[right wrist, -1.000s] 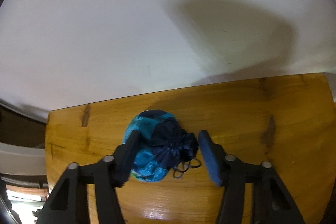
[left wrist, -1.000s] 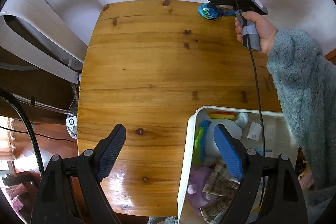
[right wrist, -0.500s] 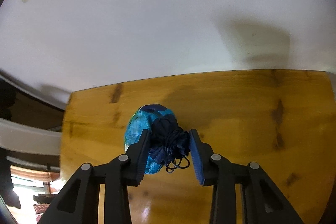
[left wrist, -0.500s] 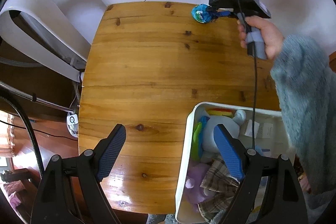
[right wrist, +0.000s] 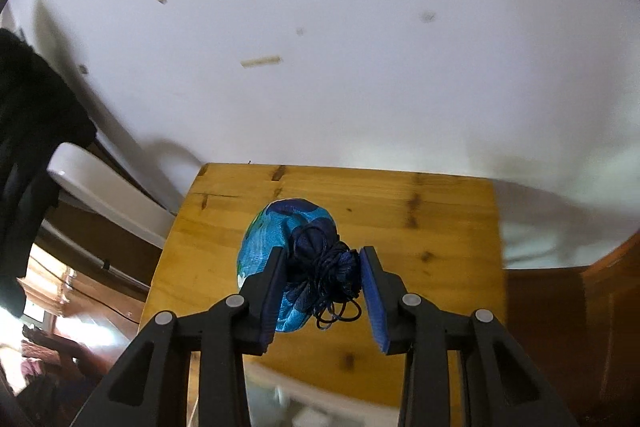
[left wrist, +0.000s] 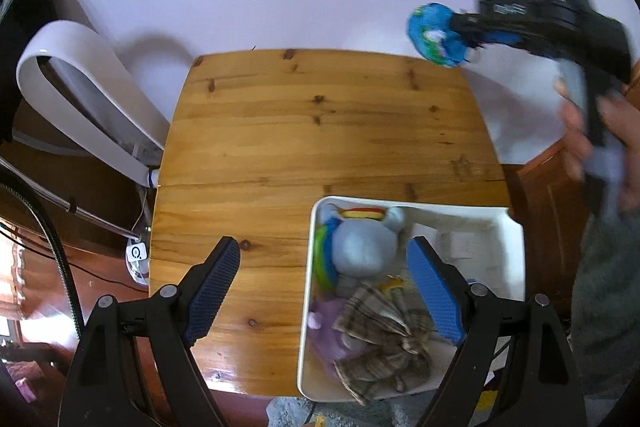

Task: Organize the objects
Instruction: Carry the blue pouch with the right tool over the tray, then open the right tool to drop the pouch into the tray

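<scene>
Right wrist view: the right gripper (right wrist: 322, 291) is clamped on the gathered dark-cord neck of a rounded blue fabric pouch (right wrist: 280, 239), held in the air above the table.

The left gripper (left wrist: 324, 287) hangs with its textured blue pads spread wide, holding nothing, over the glossy knotted-pine table (left wrist: 304, 131) and a white plastic bin (left wrist: 516, 251) of soft toys and plaid cloth (left wrist: 384, 339).

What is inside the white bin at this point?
The white bin holds a grey plush toy, a purple plush, a plaid cloth and paper tags. Whatever lies beneath these is covered.
</scene>
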